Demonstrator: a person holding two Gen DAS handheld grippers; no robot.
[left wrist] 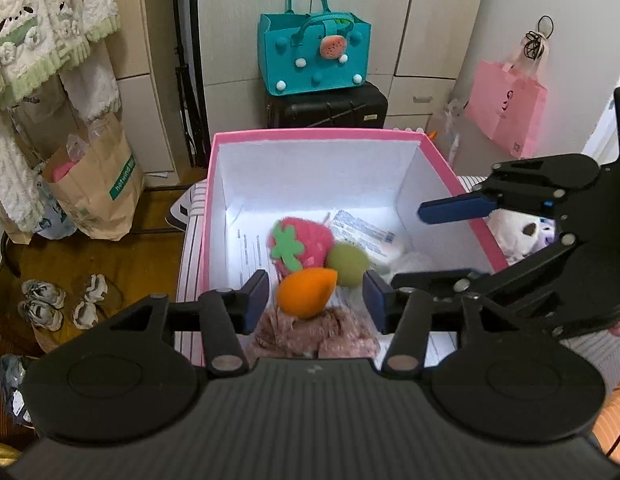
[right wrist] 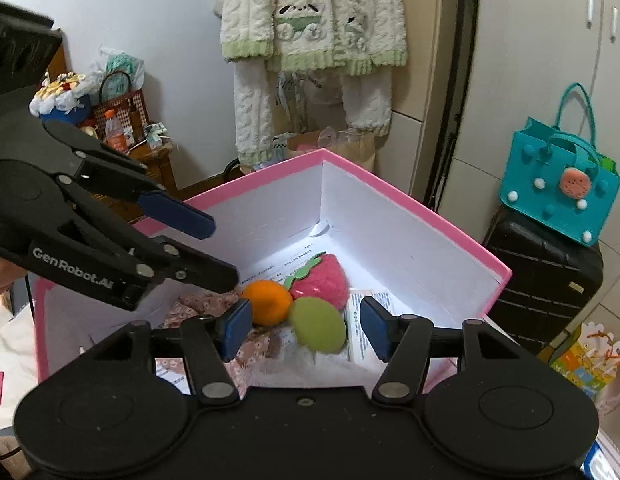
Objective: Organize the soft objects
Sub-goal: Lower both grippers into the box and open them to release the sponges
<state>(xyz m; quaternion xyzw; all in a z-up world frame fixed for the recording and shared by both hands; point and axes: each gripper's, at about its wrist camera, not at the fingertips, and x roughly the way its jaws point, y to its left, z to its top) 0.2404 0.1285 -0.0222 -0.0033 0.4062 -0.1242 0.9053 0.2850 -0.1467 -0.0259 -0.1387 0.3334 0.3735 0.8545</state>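
Seen from the left wrist camera, going left to right: a cream knitted garment (left wrist: 38,20) hangs at the far left above a brown paper bag (left wrist: 98,188) and pairs of shoes (left wrist: 62,300) on the wooden floor; in the centre stands a pink box (left wrist: 310,133) with white inner walls, open at the top; behind it a teal felt bag (left wrist: 314,56) sits on a black suitcase (left wrist: 330,108); a pink shopping bag (left wrist: 506,108) hangs at the right.

Inside the box, on printed paper (left wrist: 362,232), lie a pink strawberry plush (left wrist: 310,240), a green ball (left wrist: 348,266) just beside it, and an orange plush (left wrist: 304,292) touching a floral pink cloth (left wrist: 310,336) at the near wall.

The left gripper (left wrist: 316,300) hangs over the near edge of the box, its blue pads apart; the orange plush shows between them, but the pads do not press on it.

The right gripper (left wrist: 426,248) reaches in from the right over the box rim, its fingers spread and empty; from its own camera the green ball sits between its pads, untouched; a white plush toy (left wrist: 518,236) lies outside the box behind it.
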